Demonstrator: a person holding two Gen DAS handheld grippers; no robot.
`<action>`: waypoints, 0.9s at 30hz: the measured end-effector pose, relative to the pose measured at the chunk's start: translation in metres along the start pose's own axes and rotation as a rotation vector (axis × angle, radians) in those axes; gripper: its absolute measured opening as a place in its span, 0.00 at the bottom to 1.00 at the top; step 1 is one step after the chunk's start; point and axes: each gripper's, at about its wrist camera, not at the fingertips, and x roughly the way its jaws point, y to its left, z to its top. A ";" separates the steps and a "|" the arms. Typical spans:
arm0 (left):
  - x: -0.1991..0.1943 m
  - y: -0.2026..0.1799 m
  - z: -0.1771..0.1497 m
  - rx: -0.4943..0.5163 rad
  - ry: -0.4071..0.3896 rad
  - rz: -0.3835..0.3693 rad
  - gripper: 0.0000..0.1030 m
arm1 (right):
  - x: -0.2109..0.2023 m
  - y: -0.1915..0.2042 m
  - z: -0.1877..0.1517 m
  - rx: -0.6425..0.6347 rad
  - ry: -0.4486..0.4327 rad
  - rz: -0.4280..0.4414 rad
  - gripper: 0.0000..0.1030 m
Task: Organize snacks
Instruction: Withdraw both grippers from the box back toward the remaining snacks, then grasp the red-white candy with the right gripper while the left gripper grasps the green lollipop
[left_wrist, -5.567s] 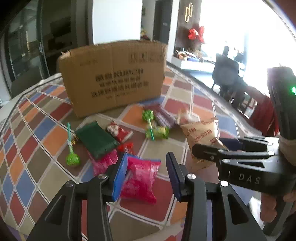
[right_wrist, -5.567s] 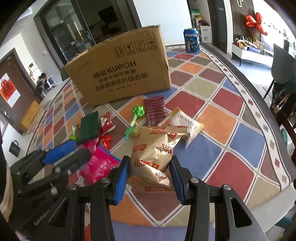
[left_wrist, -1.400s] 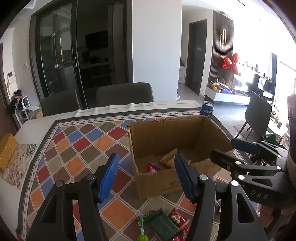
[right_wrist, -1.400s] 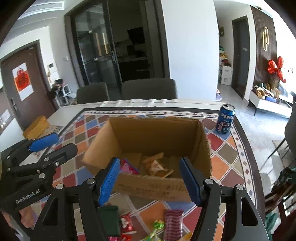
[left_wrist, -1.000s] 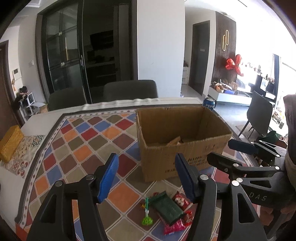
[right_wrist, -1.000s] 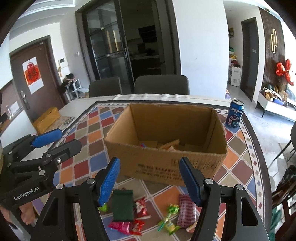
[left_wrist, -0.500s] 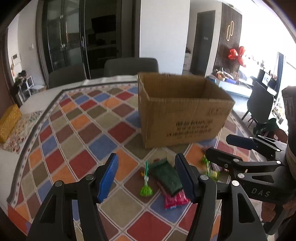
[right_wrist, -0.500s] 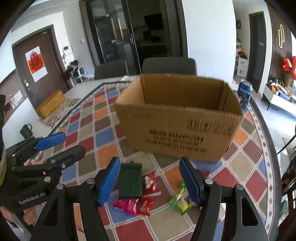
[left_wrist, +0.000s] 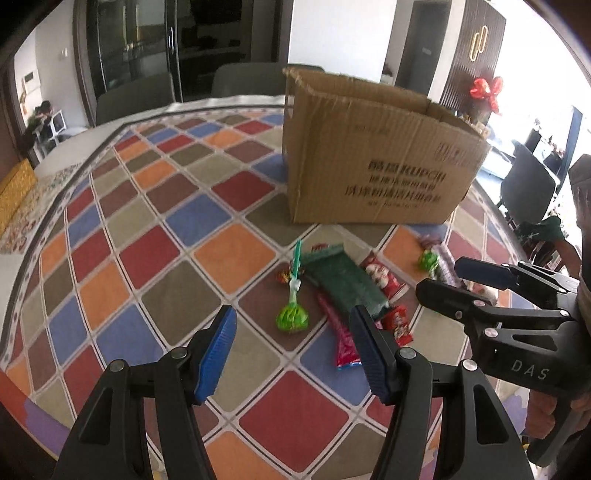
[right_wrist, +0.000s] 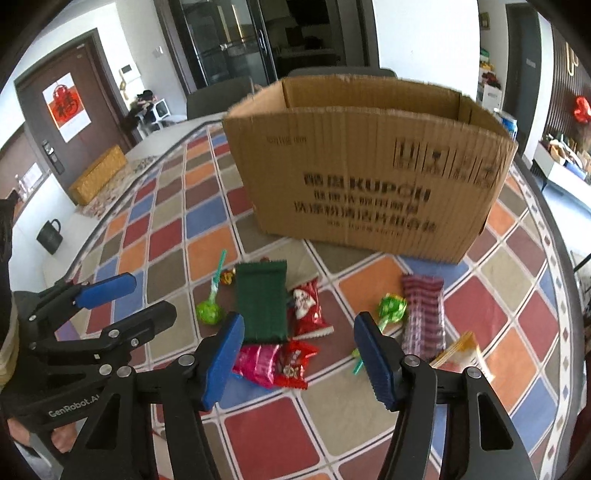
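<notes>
While both tongs hang empty over the counter (left_wrist: 236, 254), the step in hand looks like picking the next snacks for the cardboard box (right_wrist: 369, 177). The left tongs (left_wrist: 291, 354) stand open with nothing between them, a green lollipop (left_wrist: 291, 317) just ahead. The right tongs (right_wrist: 299, 354) are closing on air, the red packets (right_wrist: 295, 360) just beyond their tips. Next each should drop onto one loose wrapper without dragging its neighbours. Only the right view shows the striped purple packet (right_wrist: 421, 317) whole and the orange bag (right_wrist: 461, 350) beside it.
</notes>
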 end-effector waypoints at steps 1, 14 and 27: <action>0.003 0.001 -0.001 -0.003 0.007 0.001 0.60 | 0.002 0.000 -0.001 0.001 0.004 -0.001 0.60; 0.043 0.008 -0.003 -0.027 0.092 0.000 0.50 | 0.043 -0.010 -0.002 0.054 0.077 -0.006 0.46; 0.062 0.009 -0.001 -0.031 0.134 -0.009 0.41 | 0.066 -0.015 0.006 0.049 0.110 -0.011 0.39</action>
